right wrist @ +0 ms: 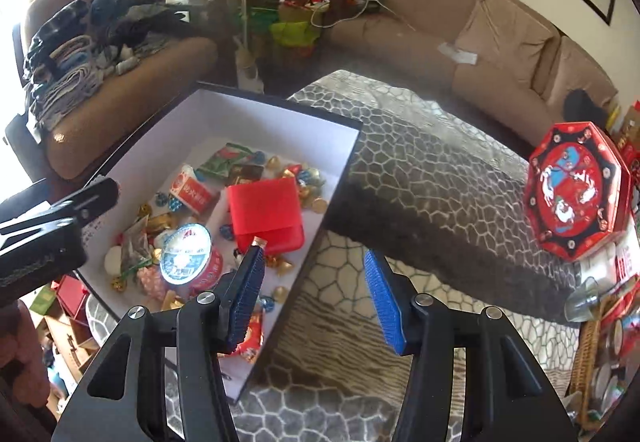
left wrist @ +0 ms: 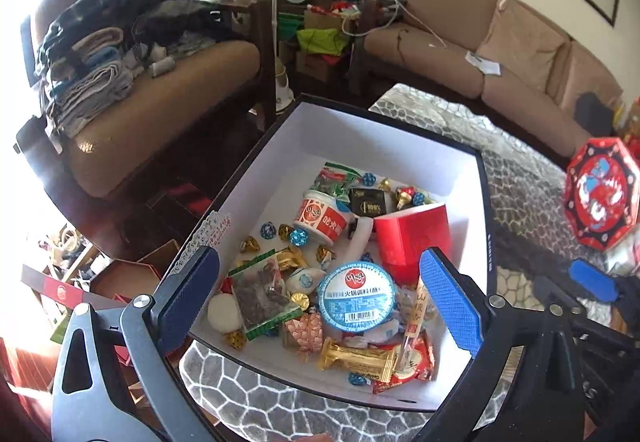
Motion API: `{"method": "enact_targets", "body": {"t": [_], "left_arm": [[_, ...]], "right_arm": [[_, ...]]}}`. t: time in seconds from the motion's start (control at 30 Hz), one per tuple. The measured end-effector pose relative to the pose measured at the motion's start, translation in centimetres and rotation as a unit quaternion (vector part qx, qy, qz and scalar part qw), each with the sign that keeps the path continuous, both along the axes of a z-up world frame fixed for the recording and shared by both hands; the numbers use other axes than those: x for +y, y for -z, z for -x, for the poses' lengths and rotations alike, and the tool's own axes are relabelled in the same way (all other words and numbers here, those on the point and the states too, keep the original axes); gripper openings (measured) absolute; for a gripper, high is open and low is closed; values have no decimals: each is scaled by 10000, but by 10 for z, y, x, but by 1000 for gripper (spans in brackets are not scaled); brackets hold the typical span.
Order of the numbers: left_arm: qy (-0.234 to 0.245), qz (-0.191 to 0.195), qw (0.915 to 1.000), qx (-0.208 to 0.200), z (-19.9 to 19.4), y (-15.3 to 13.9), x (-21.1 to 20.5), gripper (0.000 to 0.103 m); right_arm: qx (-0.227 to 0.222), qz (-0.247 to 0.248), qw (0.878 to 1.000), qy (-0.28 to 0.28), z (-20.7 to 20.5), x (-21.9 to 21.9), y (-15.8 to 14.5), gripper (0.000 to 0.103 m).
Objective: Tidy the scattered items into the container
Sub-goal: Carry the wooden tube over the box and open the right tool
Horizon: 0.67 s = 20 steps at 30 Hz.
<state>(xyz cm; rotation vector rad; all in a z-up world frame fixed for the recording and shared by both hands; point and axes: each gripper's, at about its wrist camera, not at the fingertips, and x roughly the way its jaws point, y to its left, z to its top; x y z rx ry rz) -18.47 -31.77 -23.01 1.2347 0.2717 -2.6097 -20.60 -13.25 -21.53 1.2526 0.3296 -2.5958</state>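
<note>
Both grippers are open and hold nothing: left gripper (left wrist: 324, 298) over the white box (left wrist: 280, 146), right gripper (right wrist: 316, 298) beside it. Red octagon tin (right wrist: 576, 194) looks stiff and smooth, so pinching its side walls seems best.

Worktop (right wrist: 440, 178) under pebble-patterned cloth: white-lined box (right wrist: 280, 118) at nine o'clock, red octagonal tin (right wrist: 576, 190) at three.

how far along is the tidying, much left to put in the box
Mostly done: the white box already holds sweets, a red cup and two sauce tubs. Nothing is in hand: the left gripper and right gripper are both open and empty. Still out on the cloth is the red octagonal tin.
</note>
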Motion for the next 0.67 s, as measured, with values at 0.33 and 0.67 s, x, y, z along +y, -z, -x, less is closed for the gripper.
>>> {"method": "enact_targets", "body": {"t": [0.33, 0.67], "left_arm": [[-86, 207, 9987, -454, 6, 16, 11, 101], [4, 644, 9969, -448, 6, 14, 23, 101]], "right_arm": [[61, 3, 10000, -25, -31, 13, -19, 54], [115, -25, 9999, -11, -41, 22, -24, 54]]}}
